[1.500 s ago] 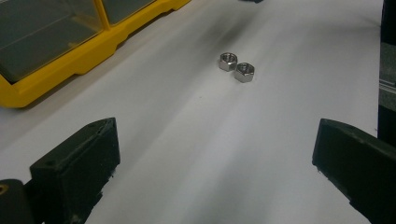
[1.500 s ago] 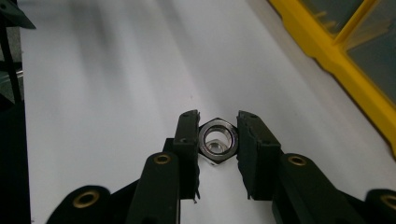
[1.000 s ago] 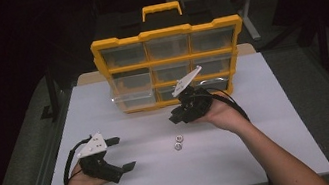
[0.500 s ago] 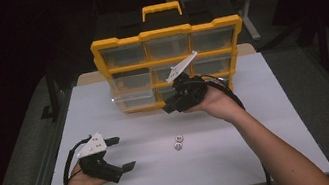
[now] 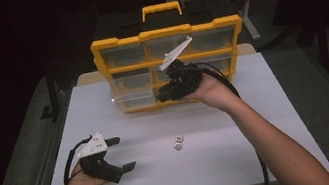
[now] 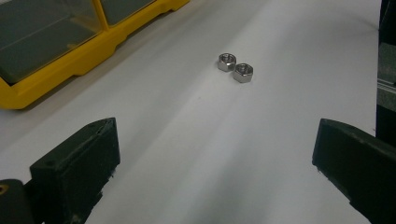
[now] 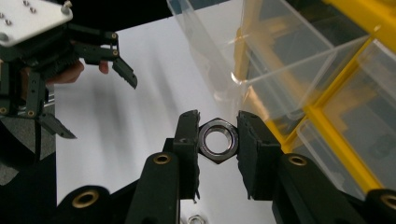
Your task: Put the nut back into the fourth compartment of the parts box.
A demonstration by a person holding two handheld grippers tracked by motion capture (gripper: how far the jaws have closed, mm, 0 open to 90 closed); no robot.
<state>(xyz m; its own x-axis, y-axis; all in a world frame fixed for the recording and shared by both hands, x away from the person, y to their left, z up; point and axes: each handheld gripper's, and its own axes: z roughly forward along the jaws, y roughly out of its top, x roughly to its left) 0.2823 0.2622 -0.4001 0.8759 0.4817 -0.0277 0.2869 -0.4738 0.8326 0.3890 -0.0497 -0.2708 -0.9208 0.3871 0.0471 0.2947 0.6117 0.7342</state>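
A workshop or lab is suggested: a plain white table (image 5: 256, 107) is surrounded by darkness, and a yellow plastic organiser with clear drawers (image 5: 119, 47) stands at its far edge.

The organizer's (image 5: 166, 36) lower middle drawers sit hidden behind the right gripper (image 5: 165, 92) — contents (if any) unreadable.

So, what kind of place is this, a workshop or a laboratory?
Probably a lab bench set up for recording hand-tool tasks, more than a real workshop: a bare white table in a dark room, a yellow parts organizer with clear drawers, loose steel nuts, and a camera-carrying gripper in each hand.
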